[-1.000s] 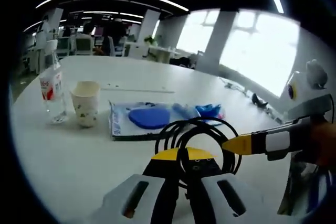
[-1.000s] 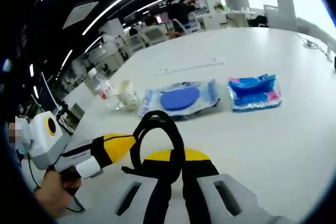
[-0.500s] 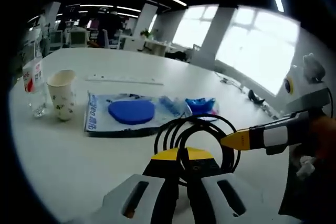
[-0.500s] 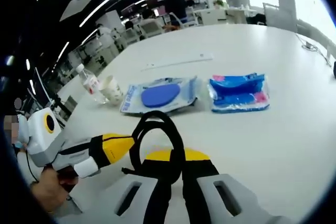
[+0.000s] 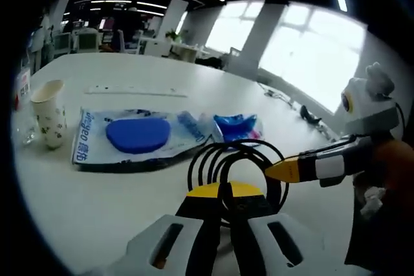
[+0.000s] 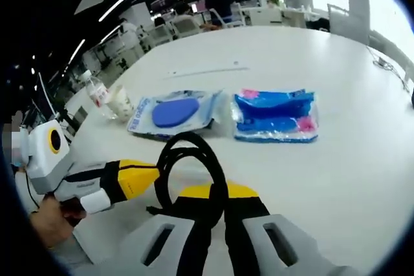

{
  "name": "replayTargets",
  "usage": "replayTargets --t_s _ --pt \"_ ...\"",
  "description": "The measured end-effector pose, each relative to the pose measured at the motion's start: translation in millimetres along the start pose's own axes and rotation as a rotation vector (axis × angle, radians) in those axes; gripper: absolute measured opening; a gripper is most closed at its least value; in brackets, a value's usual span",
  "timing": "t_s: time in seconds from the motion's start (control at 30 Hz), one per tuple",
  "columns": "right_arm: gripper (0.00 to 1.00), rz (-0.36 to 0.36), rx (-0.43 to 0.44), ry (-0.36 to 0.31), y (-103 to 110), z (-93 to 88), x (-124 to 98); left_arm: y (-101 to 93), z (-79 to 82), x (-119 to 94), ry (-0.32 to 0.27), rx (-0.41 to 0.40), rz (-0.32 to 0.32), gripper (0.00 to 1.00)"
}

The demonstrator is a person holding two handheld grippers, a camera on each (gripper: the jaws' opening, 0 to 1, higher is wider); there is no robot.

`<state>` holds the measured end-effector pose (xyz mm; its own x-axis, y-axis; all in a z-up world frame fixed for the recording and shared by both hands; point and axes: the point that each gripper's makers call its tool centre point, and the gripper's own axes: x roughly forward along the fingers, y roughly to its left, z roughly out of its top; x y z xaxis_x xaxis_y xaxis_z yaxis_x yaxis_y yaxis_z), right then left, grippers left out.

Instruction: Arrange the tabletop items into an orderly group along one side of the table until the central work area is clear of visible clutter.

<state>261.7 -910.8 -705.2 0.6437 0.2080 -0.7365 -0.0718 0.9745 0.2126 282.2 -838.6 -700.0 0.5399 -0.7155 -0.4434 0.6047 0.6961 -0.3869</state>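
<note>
A coiled black cable (image 5: 236, 169) hangs between both grippers above the white table (image 5: 97, 198). My left gripper (image 5: 223, 193) is shut on the coil's near side, and my right gripper (image 5: 284, 169) comes in from the right with its yellow tip at the coil's edge. In the right gripper view my right gripper (image 6: 218, 193) is shut on the cable (image 6: 187, 163), and the left gripper (image 6: 139, 176) comes in from the left. Beyond lie a clear bag with a blue disc (image 5: 136, 137) (image 6: 171, 113) and a blue packet (image 5: 236, 126) (image 6: 277, 116).
A paper cup (image 5: 48, 111) (image 6: 119, 103) and a water bottle (image 6: 96, 94) stand to the left of the bag. A thin white strip (image 5: 136, 90) (image 6: 206, 70) lies farther back. A person's hand (image 6: 55, 221) holds the left gripper. Office desks and chairs stand behind the table.
Both views have swung, so the cup and bottle sit nearer the left edge and the packets look closer. The cable stays held in both grippers. Nothing on the table has moved.
</note>
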Motion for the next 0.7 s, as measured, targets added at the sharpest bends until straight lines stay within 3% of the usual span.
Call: replayTargets --t_s 0.37,0.7 --pt "0.02 0.002 -0.054 -0.014 -14 -0.8 11 -0.5 -3.8 15 0.015 -0.016 -0.005 0.01" --pt "0.02 0.004 -0.051 -0.004 -18 -6.5 19 2.8 -6.6 23 0.029 -0.016 0.000 0.01"
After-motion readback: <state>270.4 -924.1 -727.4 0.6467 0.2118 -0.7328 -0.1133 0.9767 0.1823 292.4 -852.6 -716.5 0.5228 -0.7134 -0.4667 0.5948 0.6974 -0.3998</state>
